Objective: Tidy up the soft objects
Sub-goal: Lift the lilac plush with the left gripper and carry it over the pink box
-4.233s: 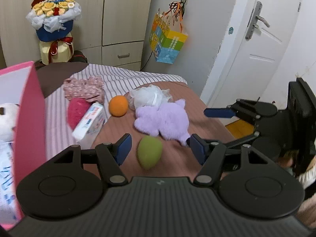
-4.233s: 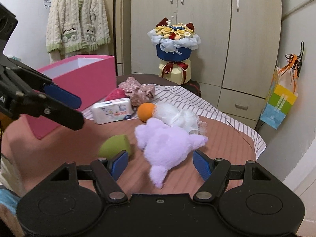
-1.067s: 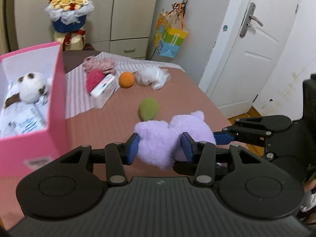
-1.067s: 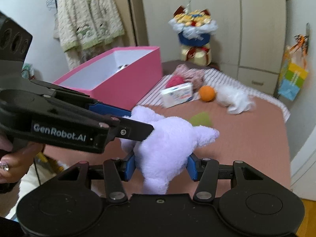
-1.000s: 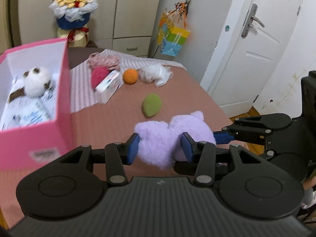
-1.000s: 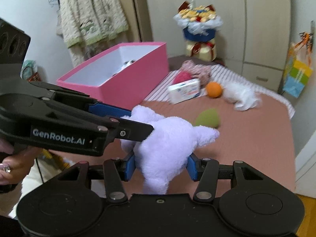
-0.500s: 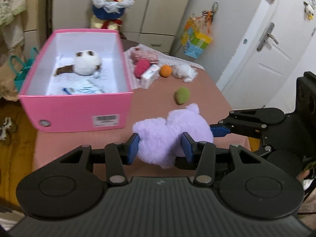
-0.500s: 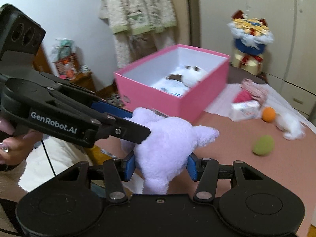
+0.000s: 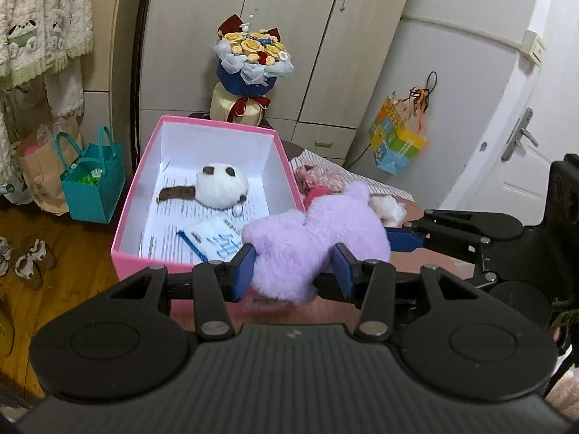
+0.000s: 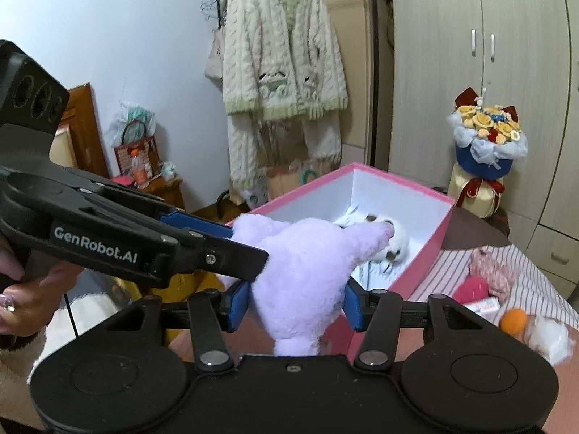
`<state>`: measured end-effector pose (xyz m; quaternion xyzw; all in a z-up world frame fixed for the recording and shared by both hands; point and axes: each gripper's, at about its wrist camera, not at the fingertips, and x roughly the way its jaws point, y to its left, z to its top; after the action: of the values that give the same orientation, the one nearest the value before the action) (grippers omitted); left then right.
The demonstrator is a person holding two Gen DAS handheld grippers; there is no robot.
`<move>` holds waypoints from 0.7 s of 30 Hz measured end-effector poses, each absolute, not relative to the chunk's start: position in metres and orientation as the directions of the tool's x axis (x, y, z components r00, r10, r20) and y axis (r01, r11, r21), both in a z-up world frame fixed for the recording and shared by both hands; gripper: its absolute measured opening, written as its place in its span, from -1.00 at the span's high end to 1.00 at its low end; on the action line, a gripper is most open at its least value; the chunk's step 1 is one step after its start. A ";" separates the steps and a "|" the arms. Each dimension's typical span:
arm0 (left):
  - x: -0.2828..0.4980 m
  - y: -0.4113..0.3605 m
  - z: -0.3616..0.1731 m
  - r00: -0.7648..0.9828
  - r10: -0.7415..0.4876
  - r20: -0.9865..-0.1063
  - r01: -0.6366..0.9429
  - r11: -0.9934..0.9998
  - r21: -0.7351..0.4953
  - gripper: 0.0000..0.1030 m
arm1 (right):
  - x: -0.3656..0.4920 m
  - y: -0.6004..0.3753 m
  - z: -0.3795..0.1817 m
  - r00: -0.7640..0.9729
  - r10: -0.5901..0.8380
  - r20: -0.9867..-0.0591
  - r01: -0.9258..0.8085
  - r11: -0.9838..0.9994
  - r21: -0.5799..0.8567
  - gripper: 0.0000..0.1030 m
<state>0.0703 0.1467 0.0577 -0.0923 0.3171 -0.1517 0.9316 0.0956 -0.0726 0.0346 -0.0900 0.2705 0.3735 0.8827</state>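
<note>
A purple plush toy is held in the air by both grippers at once. My left gripper is shut on one side of it and my right gripper is shut on its body. The toy hangs at the near right corner of the open pink box, just above its rim. Inside the box lie a white and brown plush and some papers. The right gripper's fingers show at the right of the left wrist view.
On the bed past the box lie a pink plush, a patterned cloth, an orange ball and white fluff. A flower bouquet stands behind the box. A teal bag sits on the floor at left.
Both grippers have carried the purple plush up off the bed and left, from well short of the pink box to its near right corner. The grip has not changed.
</note>
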 end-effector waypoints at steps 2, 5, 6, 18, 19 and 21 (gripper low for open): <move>0.087 0.149 0.055 0.754 -0.338 -0.564 0.216 0.937 -0.274 0.13 | 0.107 -0.069 0.032 0.584 0.606 -0.541 -0.706 0.707 0.030 -0.12; 0.112 0.156 0.051 0.753 -0.340 -0.563 0.198 0.934 -0.299 0.13 | 0.130 -0.063 0.029 0.591 0.599 -0.541 -0.708 0.706 0.008 -0.12; 0.121 0.159 0.049 0.753 -0.339 -0.564 0.189 0.932 -0.309 0.13 | 0.140 -0.061 0.029 0.592 0.597 -0.542 -0.710 0.704 0.000 -0.12; 0.204 0.185 0.006 0.690 -0.337 -0.641 0.080 0.915 -0.395 0.14 | 0.227 -0.033 -0.006 0.502 0.580 -0.641 -0.728 0.684 0.049 -0.13; 0.207 0.185 0.004 0.690 -0.332 -0.644 0.074 0.917 -0.393 0.14 | 0.231 -0.032 -0.007 0.502 0.575 -0.646 -0.724 0.688 0.050 -0.13; 0.211 0.185 0.000 0.688 -0.323 -0.650 0.069 0.920 -0.385 0.14 | 0.236 -0.029 -0.011 0.497 0.567 -0.657 -0.725 0.687 0.045 -0.13</move>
<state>0.2113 0.1851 -0.0001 -0.1676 0.3799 -0.1085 0.9032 0.2361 -0.0288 -0.0108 -0.1195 0.3310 0.3769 0.8568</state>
